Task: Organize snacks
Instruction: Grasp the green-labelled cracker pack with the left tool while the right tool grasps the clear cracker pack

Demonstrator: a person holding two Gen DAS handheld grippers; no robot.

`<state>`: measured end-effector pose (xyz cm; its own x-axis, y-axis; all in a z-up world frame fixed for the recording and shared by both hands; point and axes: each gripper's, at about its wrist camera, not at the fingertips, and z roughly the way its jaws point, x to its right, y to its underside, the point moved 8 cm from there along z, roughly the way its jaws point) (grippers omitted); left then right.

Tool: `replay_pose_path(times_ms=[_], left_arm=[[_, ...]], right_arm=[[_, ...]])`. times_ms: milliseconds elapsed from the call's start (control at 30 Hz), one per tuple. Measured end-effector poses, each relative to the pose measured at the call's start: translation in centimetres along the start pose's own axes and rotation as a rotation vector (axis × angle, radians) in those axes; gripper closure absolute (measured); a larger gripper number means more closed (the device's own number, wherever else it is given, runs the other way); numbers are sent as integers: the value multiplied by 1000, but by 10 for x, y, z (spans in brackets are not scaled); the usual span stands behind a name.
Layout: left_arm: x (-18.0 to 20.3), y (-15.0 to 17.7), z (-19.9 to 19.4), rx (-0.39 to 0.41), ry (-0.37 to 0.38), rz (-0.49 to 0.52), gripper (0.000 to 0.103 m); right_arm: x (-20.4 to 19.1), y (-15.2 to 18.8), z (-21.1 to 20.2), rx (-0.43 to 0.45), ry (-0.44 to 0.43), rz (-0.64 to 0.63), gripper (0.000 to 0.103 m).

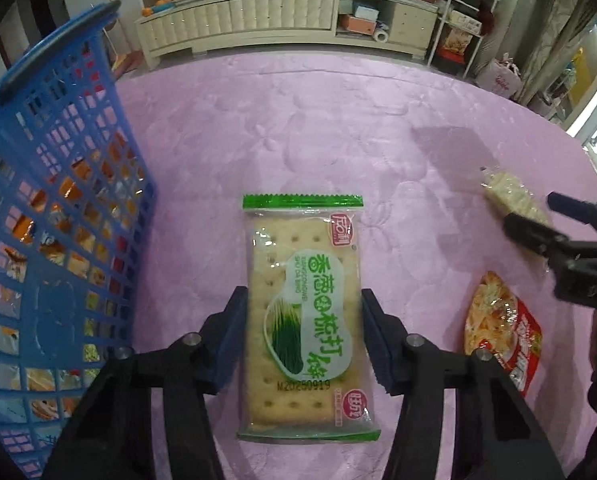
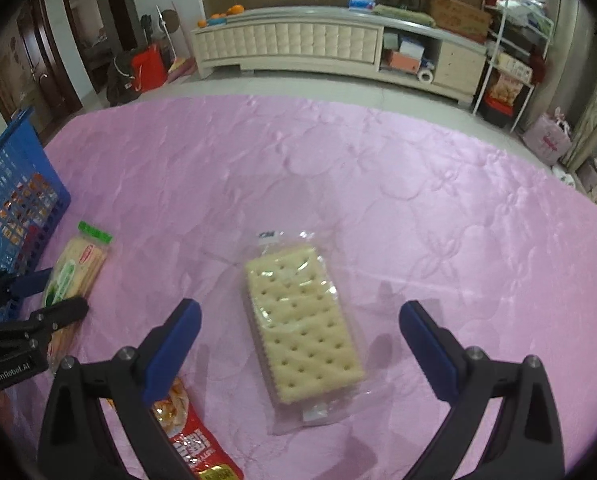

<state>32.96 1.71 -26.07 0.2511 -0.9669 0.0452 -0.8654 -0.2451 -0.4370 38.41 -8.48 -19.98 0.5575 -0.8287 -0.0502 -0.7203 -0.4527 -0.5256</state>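
Two grippers work over a pink quilted cloth, each above its own cracker pack.

Nearest, left wrist view: the left gripper straddles the green-labelled cracker pack, which lies flat on the cloth with its long axis running near to far. Both blue pads sit right at the pack's long edges, clamped on it. The pack's green serrated seal is at the far end.

Just right of it, near edge: a red snack bag, flat on the cloth, apart from the green-labelled pack.

Right wrist view: the right gripper hangs with its jaws spread wide. The clear-wrapped cracker pack lies between them, slightly skewed, touching neither pad. Nothing is grasped. The red bag shows under this gripper's left finger.

Left side: a blue mesh basket stands just beside the green-labelled pack. Wrapped snacks show through its grid; kinds not readable.

Farther out: cloth is bare up to its far edge.

Beyond the cloth: a long cream cabinet against the far wall, oranges on its left end, a white wire shelf at its right.
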Motion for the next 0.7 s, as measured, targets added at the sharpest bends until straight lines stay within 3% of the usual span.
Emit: replay_pose_path(times_ms=[133, 300, 633, 700], left_arm=[[-1, -8, -1, 11, 45, -37, 52], [-4, -18, -1, 22, 56, -47, 52], [13, -14, -7, 73, 67, 44, 52], [16, -17, -6, 80, 63, 53, 52]], right_arm=[[3, 1, -2, 16, 63, -24, 2], [5, 7, 0, 7, 9, 7, 2], [-3, 14, 9, 17, 9, -46, 2], [-3, 14, 6, 30, -10, -32, 7]])
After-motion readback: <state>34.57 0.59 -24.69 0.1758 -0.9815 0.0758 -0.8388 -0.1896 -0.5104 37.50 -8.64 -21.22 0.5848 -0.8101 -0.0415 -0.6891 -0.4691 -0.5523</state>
